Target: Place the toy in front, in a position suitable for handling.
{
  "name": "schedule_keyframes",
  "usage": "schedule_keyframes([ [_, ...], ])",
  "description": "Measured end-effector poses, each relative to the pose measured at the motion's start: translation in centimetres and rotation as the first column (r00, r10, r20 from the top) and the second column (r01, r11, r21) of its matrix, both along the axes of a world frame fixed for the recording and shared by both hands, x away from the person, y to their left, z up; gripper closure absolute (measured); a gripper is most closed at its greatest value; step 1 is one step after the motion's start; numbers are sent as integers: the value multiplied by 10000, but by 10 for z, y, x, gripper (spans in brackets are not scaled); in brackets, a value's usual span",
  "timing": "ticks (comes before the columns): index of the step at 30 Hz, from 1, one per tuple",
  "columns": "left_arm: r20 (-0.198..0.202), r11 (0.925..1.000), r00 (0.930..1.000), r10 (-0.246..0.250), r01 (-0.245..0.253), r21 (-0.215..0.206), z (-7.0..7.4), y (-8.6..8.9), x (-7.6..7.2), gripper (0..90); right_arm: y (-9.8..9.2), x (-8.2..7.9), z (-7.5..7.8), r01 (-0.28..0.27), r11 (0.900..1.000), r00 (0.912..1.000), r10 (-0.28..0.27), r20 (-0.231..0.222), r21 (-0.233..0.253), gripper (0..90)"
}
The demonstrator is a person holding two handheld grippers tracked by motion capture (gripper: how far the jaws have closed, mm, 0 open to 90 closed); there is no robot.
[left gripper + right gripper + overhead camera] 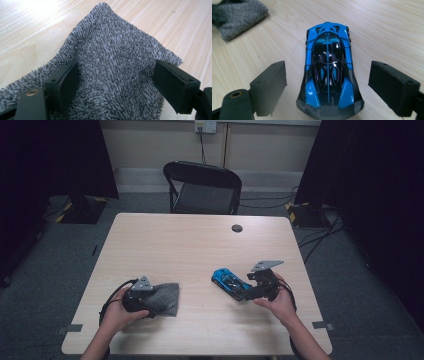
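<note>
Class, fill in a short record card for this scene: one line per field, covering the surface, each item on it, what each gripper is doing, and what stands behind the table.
Surface: light wooden table
Item 1: grey cloth, lying near the left front of the table
Item 2: blue toy car, on the table at the right
Left gripper: jaws open, one on each side of a raised fold of the cloth
Right gripper: jaws open, one on each side of the car, gaps visible both sides
Behind the table: black folding chair
</note>
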State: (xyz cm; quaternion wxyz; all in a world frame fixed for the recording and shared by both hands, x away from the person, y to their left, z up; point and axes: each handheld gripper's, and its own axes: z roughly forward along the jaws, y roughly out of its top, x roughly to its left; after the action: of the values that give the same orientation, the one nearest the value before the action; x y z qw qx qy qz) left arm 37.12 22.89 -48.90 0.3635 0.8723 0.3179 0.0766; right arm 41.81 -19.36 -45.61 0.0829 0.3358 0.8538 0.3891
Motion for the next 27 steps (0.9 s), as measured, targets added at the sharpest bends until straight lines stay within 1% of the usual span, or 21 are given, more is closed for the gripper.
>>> schedule_keyframes([
  [1, -3, 10000, 10000, 2, -2, 5, 0, 0, 0, 201, 2, 1, -1, 10, 9998, 10000, -9, 68, -201, 140],
  [2, -8, 10000, 10000, -1, 1, 5, 0, 0, 0, 201, 4, 1, -2, 15, 9997, 10000, -13, 52, -247, 140],
  [4, -5, 10000, 10000, 1, -1, 14, 0, 0, 0, 201, 7, 4, -4, -152, 9997, 9998, 151, -100, -174, 140],
  [6, 20, 10000, 10000, -3, 3, 40, 0, 0, 0, 201, 10, 5, -6, -278, 9992, 9996, 278, -16, -294, 140],
  [8, 21, 10000, 10000, -1, 0, 43, 0, 0, 0, 201, 11, 7, -10, -383, 9990, 9992, 381, -81, -244, 140],
  [11, 33, 10000, 10000, 12, -12, 28, 0, 0, 0, 200, 14, 10, -15, -282, 9989, 9996, 282, -4, -379, 143],
  [14, 36, 10000, 10000, 18, -18, 26, 0, 0, 0, 200, 17, 13, -19, -305, 9988, 9995, 301, -114, -385, 143],
  [19, 39, 10000, 10000, 23, -23, 36, 0, -1, 0, 201, 23, 18, -26, -130, 9977, 9998, 121, -149, -658, 146],
  [21, 42, 10000, 10000, 13, -13, 56, 0, -1, 0, 201, 25, 21, -28, -136, 9980, 9996, 121, -241, -622, 145],
  [22, 41, 10000, 10000, 11, -11, 56, 0, -1, 0, 201, 26, 22, -28, -111, 9976, 9996, 93, -271, -683, 145],
  [24, 45, 10000, 10000, 7, -7, 48, 0, -1, 0, 201, 28, 24, -29, -100, 9977, 9997, 84, -249, -671, 145],
  [26, 38, 10000, 10000, -7, 6, 59, 0, -1, 0, 201, 30, 26, -30, -88, 9971, 9995, 65, -313, -759, 146],
  [27, 38, 10000, 10000, 0, 0, 44, 0, -1, 0, 201, 31, 27, -31, -125, 9974, 9994, 102, -328, -714, 152],
])
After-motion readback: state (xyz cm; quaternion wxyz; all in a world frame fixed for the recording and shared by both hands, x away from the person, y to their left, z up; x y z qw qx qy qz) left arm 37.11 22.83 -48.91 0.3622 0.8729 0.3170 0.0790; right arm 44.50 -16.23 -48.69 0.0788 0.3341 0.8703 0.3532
